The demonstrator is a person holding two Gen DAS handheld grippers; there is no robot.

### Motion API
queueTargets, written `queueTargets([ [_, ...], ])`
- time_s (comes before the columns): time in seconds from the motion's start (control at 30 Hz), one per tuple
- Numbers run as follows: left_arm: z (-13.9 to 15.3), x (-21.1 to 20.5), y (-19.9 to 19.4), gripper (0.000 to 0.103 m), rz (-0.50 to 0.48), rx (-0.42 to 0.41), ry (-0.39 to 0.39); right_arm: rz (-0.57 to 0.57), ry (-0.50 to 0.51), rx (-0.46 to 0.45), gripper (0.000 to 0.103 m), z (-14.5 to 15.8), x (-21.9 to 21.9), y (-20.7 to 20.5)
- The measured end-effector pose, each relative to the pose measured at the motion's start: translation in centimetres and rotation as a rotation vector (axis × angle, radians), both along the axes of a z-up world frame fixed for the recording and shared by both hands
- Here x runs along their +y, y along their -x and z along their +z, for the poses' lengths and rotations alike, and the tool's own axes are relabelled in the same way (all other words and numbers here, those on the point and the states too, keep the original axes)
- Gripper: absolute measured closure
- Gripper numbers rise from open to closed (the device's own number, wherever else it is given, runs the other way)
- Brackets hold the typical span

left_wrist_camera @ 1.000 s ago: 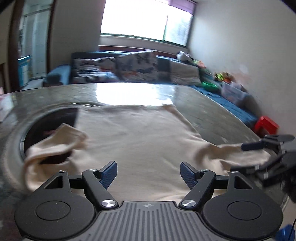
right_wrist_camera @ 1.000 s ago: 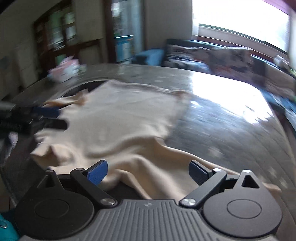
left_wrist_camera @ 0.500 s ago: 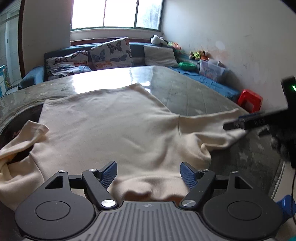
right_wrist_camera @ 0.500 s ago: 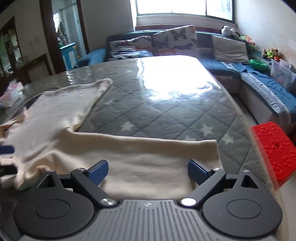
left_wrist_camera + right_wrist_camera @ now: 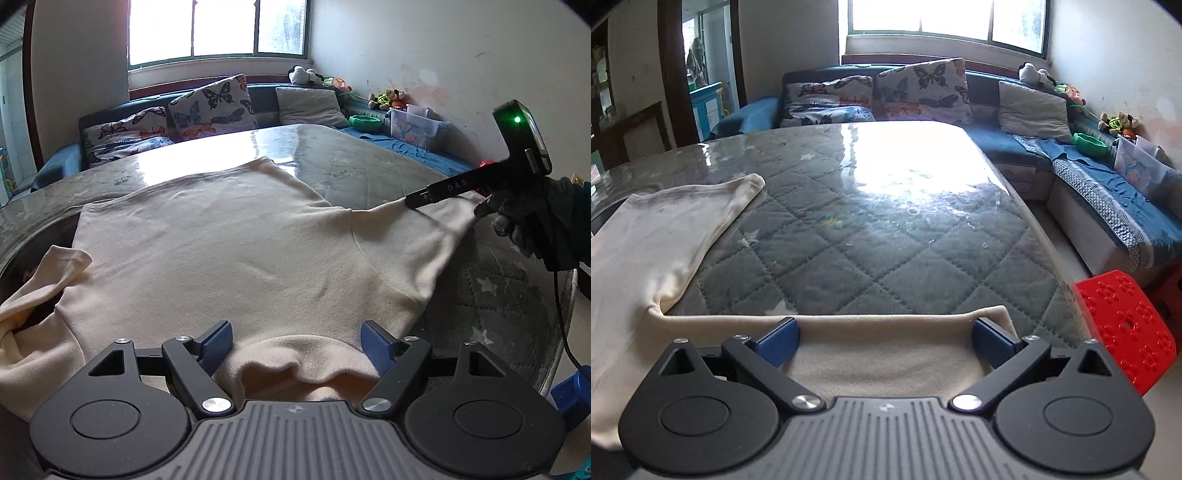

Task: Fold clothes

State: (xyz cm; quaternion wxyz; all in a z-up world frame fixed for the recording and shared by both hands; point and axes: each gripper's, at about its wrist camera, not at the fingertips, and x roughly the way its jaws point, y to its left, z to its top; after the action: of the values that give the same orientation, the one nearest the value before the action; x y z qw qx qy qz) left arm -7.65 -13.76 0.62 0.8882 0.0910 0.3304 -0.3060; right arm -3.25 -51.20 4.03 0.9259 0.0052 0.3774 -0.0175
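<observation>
The cream sweater lies spread flat on the quilted counter, smoother than half a second ago. The left hand-held gripper has closed in on the collar, its jaws wide apart. The right hand-held gripper, also spread wide, has moved down over the outstretched sleeve, gripping nothing.

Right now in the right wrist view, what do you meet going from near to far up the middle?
Right gripper, open → cream sleeve lying between its fingers → grey quilted table with window glare at its far end → butterfly cushions on the blue sofa → window.
</observation>
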Motion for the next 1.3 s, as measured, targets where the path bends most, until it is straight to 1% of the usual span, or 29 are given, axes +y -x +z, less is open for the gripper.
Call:
queueTargets([
  [0.1,0.0,-0.1,0.0,0.023,0.003,0.001,-0.002,0.007,-0.002,-0.019,0.005,0.7,0.2,1.0],
  [0.23,0.0,-0.3,0.0,0.022,0.004,-0.003,-0.006,0.053,0.01,-0.038,0.005,1.6,1.2,3.4],
  [0.3,-0.1,-0.3,0.0,0.022,0.005,-0.005,-0.005,0.069,0.013,-0.026,0.005,1.4,1.5,4.3],
  [0.37,-0.1,-0.2,0.0,0.022,0.006,-0.004,-0.005,0.061,0.007,-0.004,0.004,0.6,1.2,4.9],
  [0.43,0.0,-0.2,0.0,0.022,0.01,-0.001,-0.004,0.041,-0.015,-0.021,0.003,0.4,0.5,5.3],
  [0.5,0.2,0.0,0.1,0.022,0.018,0.001,0.001,0.019,-0.016,-0.011,0.003,0.7,0.4,5.1],
  [0.63,1.2,1.1,0.2,0.021,0.042,-0.018,0.024,0.072,0.008,-0.025,0.003,2.0,2.1,4.8],
  [0.73,2.4,2.6,-0.4,0.02,0.083,-0.042,0.046,0.149,0.006,-0.05,0.003,3.1,4.4,4.3],
  [0.87,3.3,5.4,-2.2,0.018,0.177,-0.06,0.065,0.307,-0.004,-0.071,0.002,4.3,9.5,2.7],
  [1.0,2.8,9.0,-5.0,0.019,0.302,-0.01,0.084,0.461,-0.02,-0.079,0.002,4.5,15.0,1.4],
  [1.1,2.1,11.2,-6.7,0.02,0.374,0.028,0.095,0.548,-0.013,-0.069,0.002,4.0,18.4,0.6],
  [1.17,1.8,12.3,-7.5,0.02,0.402,0.044,0.104,0.586,0.0,-0.059,0.002,3.7,20.1,0.3],
  [1.3,1.0,13.5,-8.7,0.02,0.428,0.077,0.109,0.619,-0.006,-0.02,0.002,2.5,21.9,-0.4],
])
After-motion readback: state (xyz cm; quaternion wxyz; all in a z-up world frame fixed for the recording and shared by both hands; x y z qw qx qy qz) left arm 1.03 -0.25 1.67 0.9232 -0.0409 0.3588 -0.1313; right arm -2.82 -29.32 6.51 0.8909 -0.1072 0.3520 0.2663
